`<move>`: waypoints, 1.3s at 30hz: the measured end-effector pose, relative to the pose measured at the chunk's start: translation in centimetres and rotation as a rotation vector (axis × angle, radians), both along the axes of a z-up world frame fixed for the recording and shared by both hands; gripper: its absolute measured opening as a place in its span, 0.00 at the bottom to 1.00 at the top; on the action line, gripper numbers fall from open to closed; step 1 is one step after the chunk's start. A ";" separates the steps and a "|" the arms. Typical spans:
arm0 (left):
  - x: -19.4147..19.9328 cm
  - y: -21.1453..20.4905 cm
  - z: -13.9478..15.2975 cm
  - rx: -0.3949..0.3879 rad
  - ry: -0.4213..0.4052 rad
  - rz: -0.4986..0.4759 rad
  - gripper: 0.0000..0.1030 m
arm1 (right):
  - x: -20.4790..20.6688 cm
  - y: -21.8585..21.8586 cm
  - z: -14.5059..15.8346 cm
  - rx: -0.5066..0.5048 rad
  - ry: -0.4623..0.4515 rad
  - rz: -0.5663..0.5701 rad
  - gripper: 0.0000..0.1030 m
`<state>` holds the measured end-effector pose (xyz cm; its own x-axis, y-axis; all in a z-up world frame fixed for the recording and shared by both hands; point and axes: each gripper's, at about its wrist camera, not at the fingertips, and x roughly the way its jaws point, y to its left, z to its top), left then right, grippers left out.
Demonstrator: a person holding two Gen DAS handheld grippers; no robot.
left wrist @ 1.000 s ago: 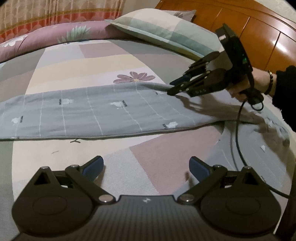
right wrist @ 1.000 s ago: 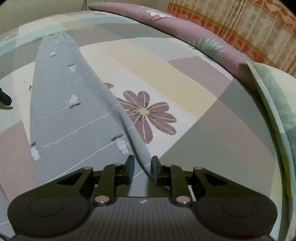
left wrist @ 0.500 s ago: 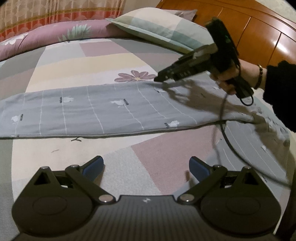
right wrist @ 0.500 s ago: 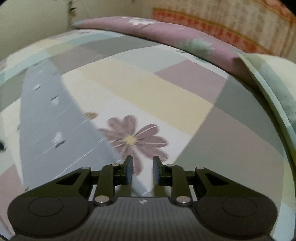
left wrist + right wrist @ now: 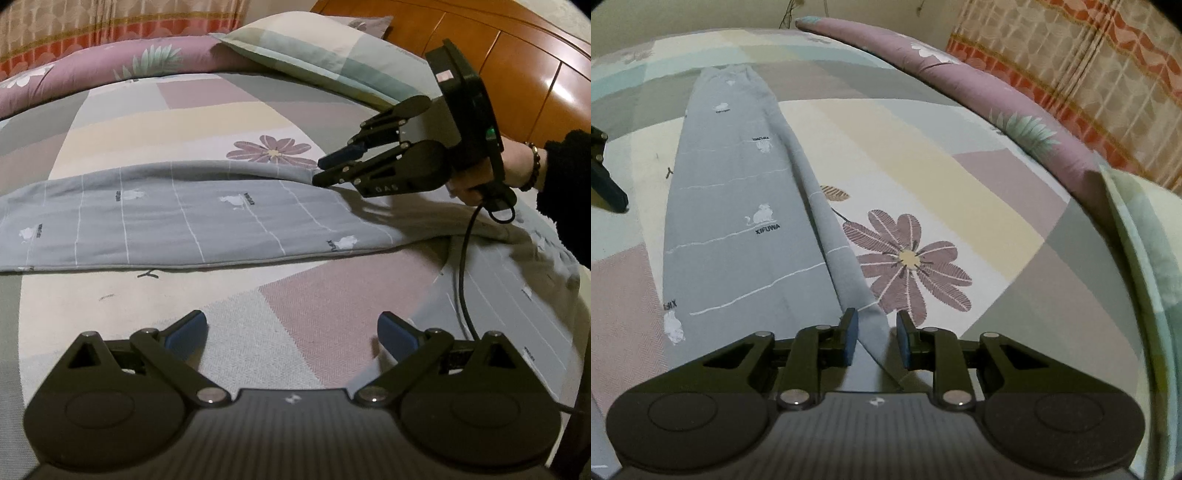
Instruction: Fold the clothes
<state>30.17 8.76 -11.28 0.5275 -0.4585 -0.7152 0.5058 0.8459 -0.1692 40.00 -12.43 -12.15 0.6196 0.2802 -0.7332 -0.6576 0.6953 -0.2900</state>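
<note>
Patchwork bedspread point(image 5: 155, 122) under grey trousers point(image 5: 192, 218), laid lengthwise, pillow point(image 5: 317, 55) beyond. Left view: left gripper point(image 5: 291, 332) wide open, empty, over bare spread; right gripper point(image 5: 325, 170) at the far trouser edge. Right view: right gripper point(image 5: 875, 338) just closing, raised fold of grey trousers point(image 5: 738, 229) between narrowed jaws, pads not clearly pressing. Likely step: pinching that edge; next, firm grip, then carry across.

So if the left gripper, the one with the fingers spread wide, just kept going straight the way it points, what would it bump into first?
Probably the bare patchwork bedspread just ahead of the left gripper, which points down at it; the grey trousers lie further on. Depth is hard to judge.
</note>
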 end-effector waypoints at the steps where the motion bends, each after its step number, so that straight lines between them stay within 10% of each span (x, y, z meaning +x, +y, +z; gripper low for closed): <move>1: 0.0 0.0 0.0 -0.001 0.001 0.001 0.95 | -0.2 0.2 0.0 -0.009 -0.007 0.004 0.15; 17: -0.3 1.1 0.4 -0.007 -0.009 0.029 0.95 | 5.7 0.6 0.6 -0.033 -0.070 -0.188 0.04; 23: -0.3 3.8 0.9 0.003 -0.021 0.111 0.95 | 7.2 2.1 3.6 0.209 0.007 -0.124 0.12; 39: -1.1 8.0 1.5 -0.021 -0.017 0.253 0.95 | 9.1 10.1 1.8 0.235 0.075 0.023 0.13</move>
<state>29.10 16.79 -9.81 0.6394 -0.3252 -0.6967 0.2816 0.9422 -0.1814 49.13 -2.38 -10.34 0.5574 0.4622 -0.6897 -0.6878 0.7224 -0.0718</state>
